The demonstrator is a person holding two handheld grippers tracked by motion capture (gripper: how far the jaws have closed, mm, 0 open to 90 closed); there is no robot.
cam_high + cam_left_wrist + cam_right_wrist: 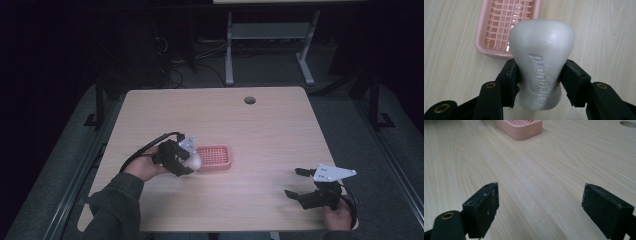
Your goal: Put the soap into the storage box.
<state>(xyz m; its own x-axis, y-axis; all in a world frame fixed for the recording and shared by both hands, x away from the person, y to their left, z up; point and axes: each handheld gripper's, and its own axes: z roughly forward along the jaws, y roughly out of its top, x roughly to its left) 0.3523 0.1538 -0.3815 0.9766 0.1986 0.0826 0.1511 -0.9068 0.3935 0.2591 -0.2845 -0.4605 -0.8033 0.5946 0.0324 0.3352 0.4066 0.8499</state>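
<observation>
Nearest the person, at the table's (260,130) front right corner, the right gripper (299,183) is held low over the wood, its jaws spread wide with nothing between them; in the right gripper view bare table is seen between the two pads (484,208). Further in, on the left, the left gripper (184,164) is seen closed on a pale soap bar (541,62), which is pinched at its narrower waist by both pads (510,82). The soap is held just at the near left edge of the pink tray (215,156), seemingly above the table rather than on it, though this is hard to judge. The tray's gridded floor is seen bare. Beyond it, a round hole (249,100) is set near the table's far edge.
</observation>
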